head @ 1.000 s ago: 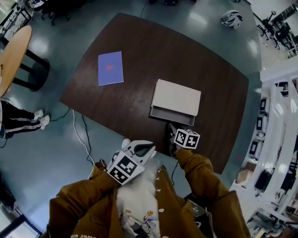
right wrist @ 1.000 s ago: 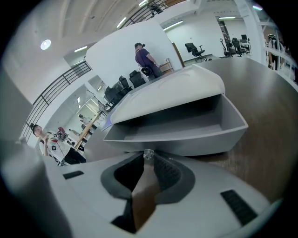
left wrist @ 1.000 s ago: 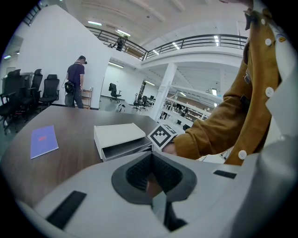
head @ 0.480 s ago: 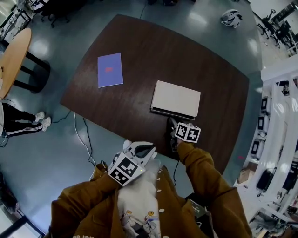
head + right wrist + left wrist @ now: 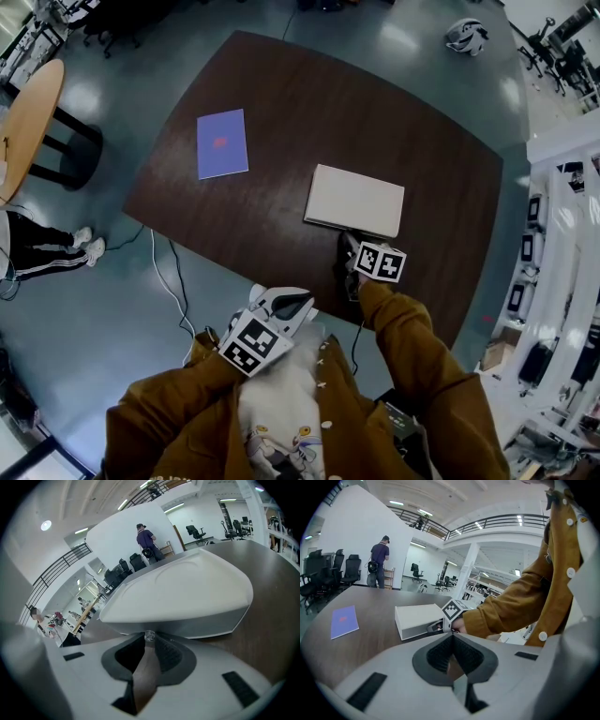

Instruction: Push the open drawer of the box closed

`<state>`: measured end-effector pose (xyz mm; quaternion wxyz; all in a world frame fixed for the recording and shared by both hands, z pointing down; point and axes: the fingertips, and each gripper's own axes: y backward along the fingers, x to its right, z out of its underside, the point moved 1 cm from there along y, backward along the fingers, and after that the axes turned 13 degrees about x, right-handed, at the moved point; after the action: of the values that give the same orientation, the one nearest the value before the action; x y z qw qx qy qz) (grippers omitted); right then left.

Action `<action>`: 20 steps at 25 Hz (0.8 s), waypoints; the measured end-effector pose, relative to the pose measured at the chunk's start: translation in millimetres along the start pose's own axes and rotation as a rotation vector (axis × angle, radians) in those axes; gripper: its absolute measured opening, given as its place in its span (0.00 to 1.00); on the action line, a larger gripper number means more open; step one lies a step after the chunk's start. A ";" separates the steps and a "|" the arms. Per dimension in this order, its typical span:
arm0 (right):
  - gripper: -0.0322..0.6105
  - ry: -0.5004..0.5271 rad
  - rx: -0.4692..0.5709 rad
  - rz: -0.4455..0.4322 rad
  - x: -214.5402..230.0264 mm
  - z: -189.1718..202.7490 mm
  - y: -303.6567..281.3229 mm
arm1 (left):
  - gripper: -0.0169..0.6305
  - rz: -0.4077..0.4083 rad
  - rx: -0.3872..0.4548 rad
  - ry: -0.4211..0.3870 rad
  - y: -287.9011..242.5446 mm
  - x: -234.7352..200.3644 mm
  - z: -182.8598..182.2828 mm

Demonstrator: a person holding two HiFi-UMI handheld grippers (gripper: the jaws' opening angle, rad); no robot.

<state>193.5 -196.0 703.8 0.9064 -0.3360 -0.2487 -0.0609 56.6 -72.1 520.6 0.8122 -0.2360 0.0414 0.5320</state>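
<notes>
The flat white rectangular box lay on the dark brown wooden table, near the edge closest to the person. Its grey drawer front faced them and sat almost flush under the overhanging lid, so by my judgement the task was in its last stretch.

To finish the push well, the force should run straight along the drawer's line of travel and through the middle of the front. Pushing off to 1 side would likely skew the drawer in its runners or swing the light box round on the smooth tabletop. A slow, level shove seemed best, stopping once the front met the body all along its width. If the whole box began to slide instead, the free gripper could brace the far side.

The right gripper pointed down at the drawer front. Its 2 jaws were drawn together to a narrow wedge whose tips met at a small clear round knob on the front. They looked to be pressing against it rather than clamping it, though whether they pinched the knob could not be settled.

The left gripper hung back by the person's chest, well apart from the box, with its jaws closed tip to tip on nothing.
</notes>
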 end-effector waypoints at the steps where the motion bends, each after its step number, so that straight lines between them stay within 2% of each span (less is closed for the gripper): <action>1: 0.16 0.000 -0.002 -0.001 0.0 0.4 -0.1 | 0.03 0.001 0.000 0.001 0.1 0.5 0.5; 7: 0.16 -0.011 -0.003 -0.012 -1.5 1.6 -3.0 | 0.03 0.013 0.002 -0.005 0.8 3.1 2.0; 14: 0.29 -0.057 0.005 -0.053 -9.7 3.2 6.0 | 0.03 0.014 0.011 -0.017 7.2 8.6 1.0; 20: 0.30 -0.078 0.020 -0.070 -19.9 7.4 31.5 | 0.03 0.015 0.026 -0.015 13.4 14.5 1.8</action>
<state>182.0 -168.3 680.5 0.8968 -0.3200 -0.2958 -0.0768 50.6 -54.7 513.1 0.8113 -0.2212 0.0439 0.5393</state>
